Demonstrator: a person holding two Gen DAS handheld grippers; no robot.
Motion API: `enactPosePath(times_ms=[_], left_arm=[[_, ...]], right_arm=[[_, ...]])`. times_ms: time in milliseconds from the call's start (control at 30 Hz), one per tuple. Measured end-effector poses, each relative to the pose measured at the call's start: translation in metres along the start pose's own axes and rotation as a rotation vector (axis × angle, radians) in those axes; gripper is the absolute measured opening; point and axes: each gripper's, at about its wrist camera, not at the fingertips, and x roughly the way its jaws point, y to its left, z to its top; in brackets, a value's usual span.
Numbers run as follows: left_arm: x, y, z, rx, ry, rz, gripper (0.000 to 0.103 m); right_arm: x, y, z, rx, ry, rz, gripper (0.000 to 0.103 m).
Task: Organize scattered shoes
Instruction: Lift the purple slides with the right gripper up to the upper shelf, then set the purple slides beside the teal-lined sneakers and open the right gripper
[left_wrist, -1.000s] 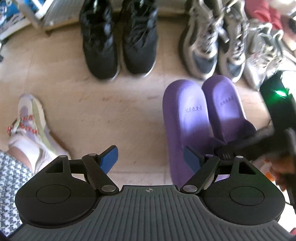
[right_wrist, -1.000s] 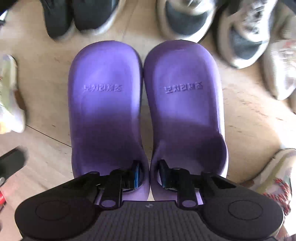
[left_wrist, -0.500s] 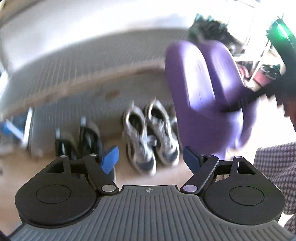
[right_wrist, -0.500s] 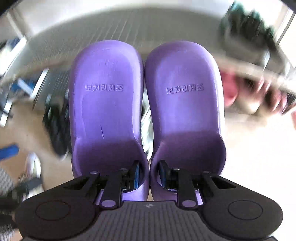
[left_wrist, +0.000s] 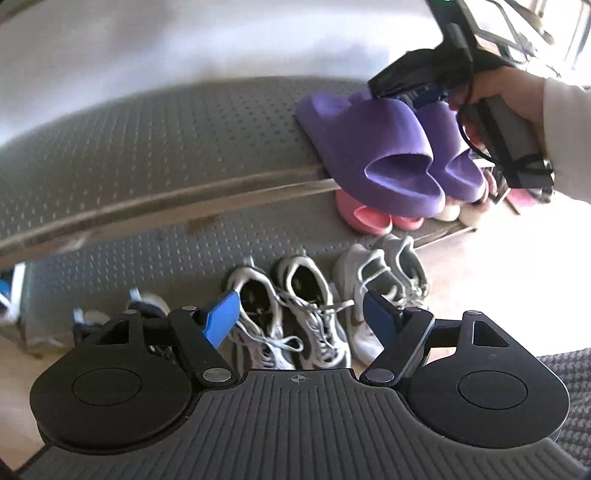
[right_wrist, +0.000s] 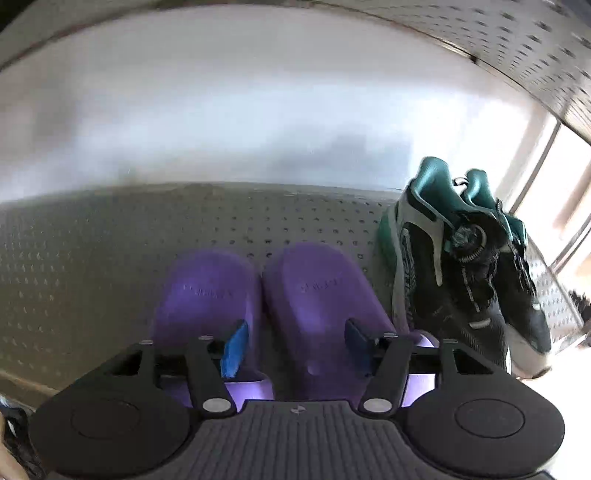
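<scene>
A pair of purple slippers (right_wrist: 317, 306) lies side by side, toes away from me, on the upper grey perforated shelf (right_wrist: 92, 251). My right gripper (right_wrist: 295, 349) is at their heel ends, its jaws opening. The blue pads stand apart and no longer pinch the inner walls. In the left wrist view the purple slippers (left_wrist: 388, 147) rest at the shelf's front edge, with a hand holding the right gripper (left_wrist: 417, 94) just above them. My left gripper (left_wrist: 301, 323) hangs open and empty above the sneakers on the floor.
Teal-and-black sneakers (right_wrist: 461, 266) stand right of the slippers on the same shelf. Pink slippers (left_wrist: 365, 218) sit on the lower shelf. Grey-white sneakers (left_wrist: 306, 280) and a lighter pair (left_wrist: 384, 269) line the floor. Dark shoes (left_wrist: 147, 306) are partly hidden behind my left finger.
My right gripper lifted the purple slippers from the floor up onto the shelf, then spread its jaws off them. My left gripper rose and tipped up towards the rack, staying open.
</scene>
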Motion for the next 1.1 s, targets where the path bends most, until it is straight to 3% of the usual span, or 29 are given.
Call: enactPosePath(times_ms=[133,233,333,400,467,567,700,867,1000,1100], left_arm=[[0.002,0.000,-0.004,-0.009,0.007,0.004,0.079],[0.000,-0.001,-0.006,-0.012,-0.016,0.018,0.080],[0.001,-0.001,-0.006,-0.022,-0.032,0.020,0.081],[0.004,-0.004,-0.006,-0.024,-0.027,0.014,0.081],[0.007,-0.007,-0.007,-0.015,-0.019,0.010,0.081],[0.010,-0.011,-0.008,-0.003,-0.012,0.003,0.082],[0.015,-0.011,-0.010,0.000,0.000,0.010,0.082],[0.017,-0.011,-0.013,0.002,0.009,0.009,0.082],[0.014,-0.010,-0.014,0.006,0.004,0.009,0.082],[0.013,-0.007,-0.014,-0.001,0.003,0.013,0.082]], right_arm=[[-0.024,-0.002,-0.007,0.026,-0.088,0.056,0.077],[-0.058,-0.004,-0.020,0.029,-0.180,0.068,0.094],[-0.086,-0.020,-0.035,0.034,-0.258,0.099,0.094],[-0.096,-0.030,-0.045,0.049,-0.261,0.085,0.094],[-0.098,-0.037,-0.054,0.063,-0.227,0.094,0.092],[-0.088,-0.047,-0.068,0.005,-0.120,0.185,0.090],[-0.073,-0.042,-0.074,-0.091,-0.093,0.250,0.090],[-0.049,-0.021,-0.080,-0.128,-0.067,0.249,0.087],[-0.031,-0.015,-0.082,-0.079,-0.087,0.231,0.079],[-0.024,-0.009,-0.075,-0.022,-0.110,0.215,0.062]])
